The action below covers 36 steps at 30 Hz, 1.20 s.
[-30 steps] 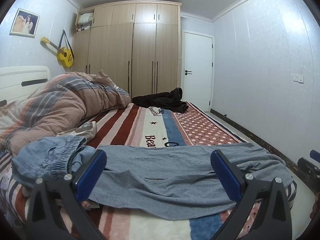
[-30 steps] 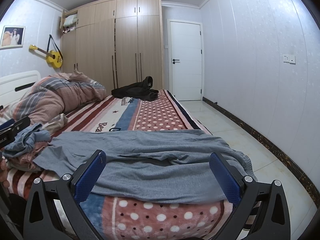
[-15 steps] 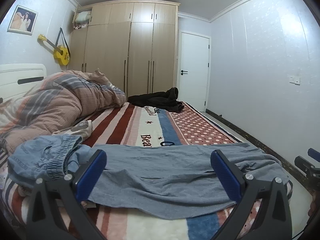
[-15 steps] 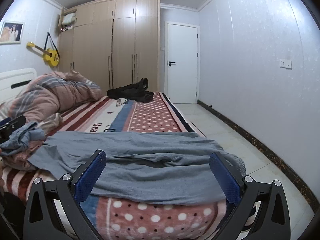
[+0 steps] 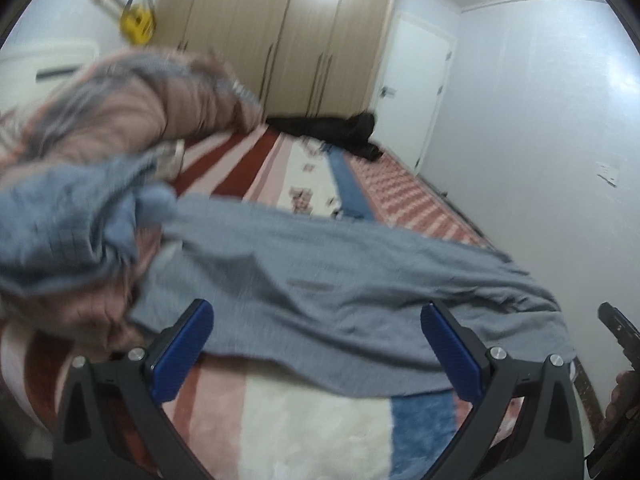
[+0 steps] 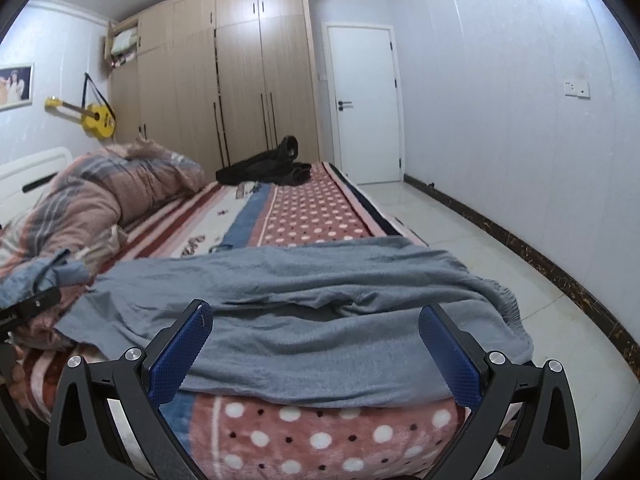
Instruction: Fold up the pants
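Note:
Grey pants (image 5: 320,276) lie spread crosswise over the near end of the bed; they also show in the right wrist view (image 6: 320,304). My left gripper (image 5: 316,352) is open and empty, just short of the pants' near edge. My right gripper (image 6: 316,352) is open and empty, over the near edge of the pants at the bed's foot. The left view is motion blurred and tilted. The right gripper's body shows at the right edge of the left view (image 5: 618,328).
A crumpled blue denim garment (image 5: 68,216) lies left of the pants on a striped quilt (image 6: 100,196). A black garment (image 6: 272,166) lies at the far end of the bed. The wardrobe (image 6: 224,80), door (image 6: 364,104) and tiled floor (image 6: 520,264) are beyond.
The left gripper has swung and tilted quickly, closing in on the pants and denim garment. The right gripper has moved slightly closer to the bed. Both stayed open.

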Each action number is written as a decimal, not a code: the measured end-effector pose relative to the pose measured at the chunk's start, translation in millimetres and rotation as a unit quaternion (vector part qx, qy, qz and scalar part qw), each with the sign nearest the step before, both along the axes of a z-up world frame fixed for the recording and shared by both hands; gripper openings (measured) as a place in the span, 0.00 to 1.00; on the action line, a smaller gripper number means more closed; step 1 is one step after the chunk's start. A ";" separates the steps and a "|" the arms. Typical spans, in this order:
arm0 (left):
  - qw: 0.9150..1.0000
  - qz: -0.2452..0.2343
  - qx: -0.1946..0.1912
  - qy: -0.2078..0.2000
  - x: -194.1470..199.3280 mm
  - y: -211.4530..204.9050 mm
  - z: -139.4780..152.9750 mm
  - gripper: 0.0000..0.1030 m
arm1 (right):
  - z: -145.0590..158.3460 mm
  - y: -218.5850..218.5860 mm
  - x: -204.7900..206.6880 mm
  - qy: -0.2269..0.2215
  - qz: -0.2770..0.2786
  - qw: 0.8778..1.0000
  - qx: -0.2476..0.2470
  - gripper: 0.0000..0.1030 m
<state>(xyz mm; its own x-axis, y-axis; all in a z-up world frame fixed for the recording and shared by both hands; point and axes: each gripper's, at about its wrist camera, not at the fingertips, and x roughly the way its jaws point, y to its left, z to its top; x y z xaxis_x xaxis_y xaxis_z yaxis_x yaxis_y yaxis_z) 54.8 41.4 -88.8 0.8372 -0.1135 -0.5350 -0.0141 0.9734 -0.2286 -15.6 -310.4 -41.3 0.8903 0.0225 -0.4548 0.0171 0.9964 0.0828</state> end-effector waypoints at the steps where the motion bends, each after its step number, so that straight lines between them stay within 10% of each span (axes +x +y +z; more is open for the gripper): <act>1: 1.000 0.004 -0.005 0.010 4.4 2.1 -8.4 0.99 | -4.2 0.4 4.9 0.006 0.001 1.000 -0.006 0.99; 12: 0.989 0.049 -0.083 0.112 52.3 35.2 -96.3 0.88 | -63.8 -34.2 40.9 0.078 -0.021 0.997 0.007 0.99; 16: 0.988 0.064 -0.092 0.107 62.0 42.7 -96.3 0.78 | -81.2 -57.3 44.3 0.101 -0.044 0.994 0.018 0.97; 26: 0.986 0.056 -0.114 0.109 86.1 49.8 -96.8 0.14 | -105.6 -150.7 24.5 0.149 -0.132 0.978 0.066 0.85; 36: 0.992 0.035 -0.112 0.048 83.8 42.0 -60.8 0.06 | -123.0 -188.5 29.5 0.159 -0.104 0.967 0.168 0.71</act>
